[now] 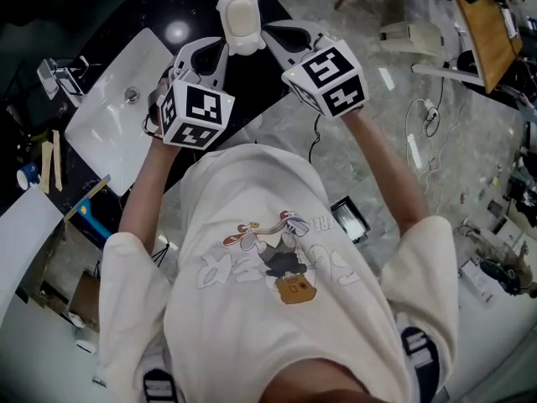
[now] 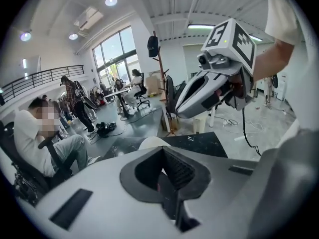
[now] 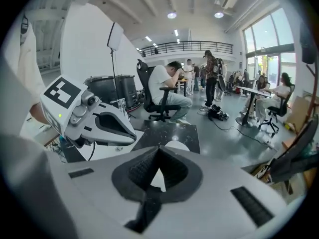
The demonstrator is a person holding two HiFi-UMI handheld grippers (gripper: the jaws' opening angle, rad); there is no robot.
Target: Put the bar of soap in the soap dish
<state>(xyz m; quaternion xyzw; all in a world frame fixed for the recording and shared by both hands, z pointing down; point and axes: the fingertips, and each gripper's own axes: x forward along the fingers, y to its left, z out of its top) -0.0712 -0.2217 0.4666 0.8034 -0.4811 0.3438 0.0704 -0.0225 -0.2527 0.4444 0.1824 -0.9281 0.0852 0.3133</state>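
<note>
Both tongs are closed. On the left gripper (image 1: 223,49) the pads are met tip to tip in the left gripper view, with nothing clamped between them. On the right gripper (image 1: 267,34) the pads are likewise pressed together. Only a sliver of white is seen through the notch behind the tips.

The two grippers are held up side by side, pointed forward and down, with the tips angled toward each other. The marker cubes are turned toward the head camera.

The soap dish (image 1: 226,7), white, is seen in the head view just beyond and between the two tips, over the black tabletop (image 1: 197,7). The bar of soap (image 1: 242,19), cream, is seated inside the dish. Contact between the tips and the dish cannot be settled from any view. In each gripper view a rounded white edge is seen just past the closed tips, against the black top.

A white sink (image 1: 101,133) is set into the tabletop to the left of the left gripper. A chrome faucet (image 1: 59,74) is mounted at its far-left side.
</note>
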